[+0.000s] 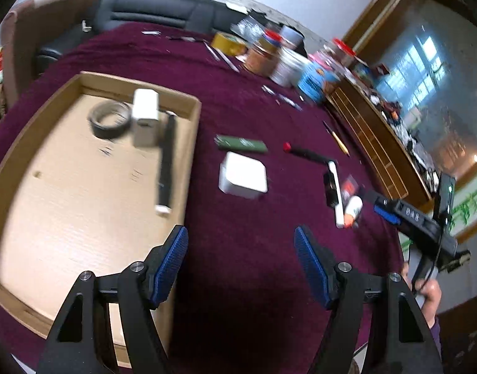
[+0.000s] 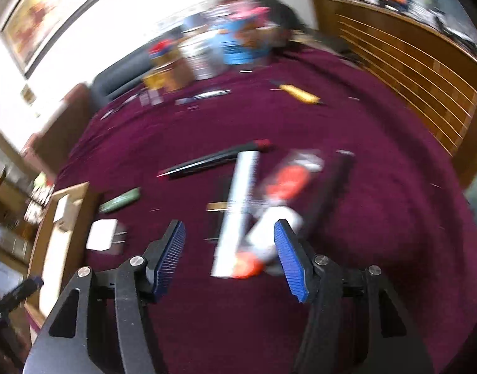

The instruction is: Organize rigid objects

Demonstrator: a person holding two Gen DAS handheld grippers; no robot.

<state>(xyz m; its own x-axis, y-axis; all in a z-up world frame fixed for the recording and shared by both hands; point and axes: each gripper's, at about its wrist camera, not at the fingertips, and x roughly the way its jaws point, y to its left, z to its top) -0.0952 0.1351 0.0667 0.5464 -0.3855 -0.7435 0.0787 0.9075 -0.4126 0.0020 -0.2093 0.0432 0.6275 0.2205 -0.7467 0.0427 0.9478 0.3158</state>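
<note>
A plush maroon cloth (image 1: pixel 238 99) covers the table, its nap soft and even. On its left side lies a shallow cardboard tray (image 1: pixel 35 118) with low folded walls and a pale corrugated floor; inside it sit a grey tape ring (image 1: pixel 109 120), a white rectangular box (image 1: pixel 145 115) just beside the ring, and a long black rod (image 1: pixel 166 168) with a white tip, lying along the tray's right wall. On the cloth right of the tray rest a flat green bar (image 1: pixel 240 144), a white rounded-square block (image 1: pixel 243 179) just below it, a slim black pen with a red cap (image 1: pixel 307 152), a white strip (image 1: pixel 336 193) and a white tube with an orange cap (image 1: pixel 353 208), the last two close together. Further back stand blurred cylindrical jars (image 1: pixel 288 59) and a yellow tape roll (image 1: pixel 229 43). The left gripper (image 1: pixel 240 261) hangs over bare cloth beside the tray, its blue ribbed pads spread apart with nothing between them. The right gripper (image 2: pixel 229 249) is likewise spread and clamps nothing; in its blurred view the white strip (image 2: pixel 238 205) and the tube (image 2: pixel 269 233) lie on the cloth beyond its pads, with a glossy red-and-black packet (image 2: pixel 291 174) and a black bar (image 2: pixel 335 180) alongside.
</note>
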